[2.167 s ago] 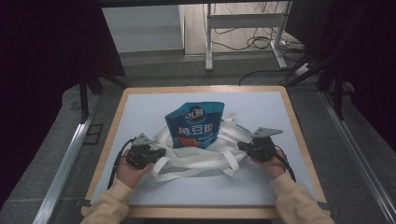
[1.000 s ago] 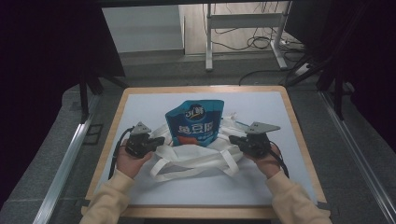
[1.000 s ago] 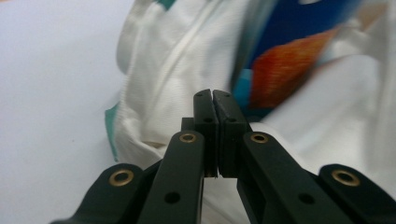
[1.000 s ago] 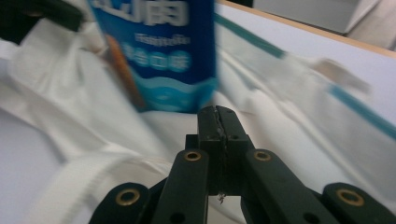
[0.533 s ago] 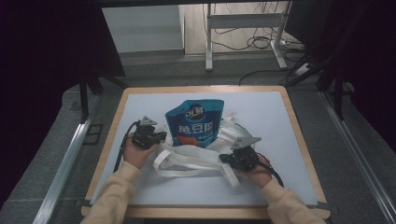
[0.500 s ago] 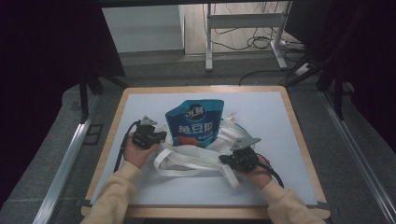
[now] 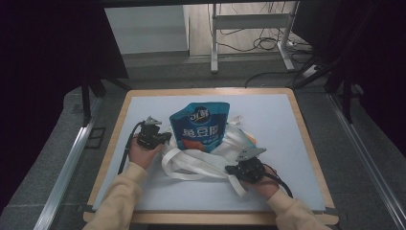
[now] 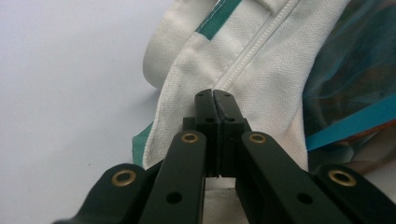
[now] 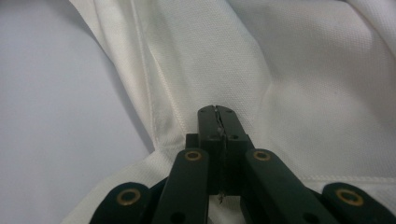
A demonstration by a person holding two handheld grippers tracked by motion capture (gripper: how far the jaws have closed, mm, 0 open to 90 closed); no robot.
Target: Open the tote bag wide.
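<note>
bag (image 7: 201, 160) looked soft and floppy; both hand-held grippers, left (image 8: 215, 100) and right (image 9: 217, 116), were clenched on its hem, 9 and 4 o'clock.

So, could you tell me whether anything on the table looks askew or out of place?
The white cloth bag lies crumpled, its straps looped loosely across the table. The blue snack pouch sits partly in its mouth, most of it sticking out. Nothing looks spilled or torn.
</note>
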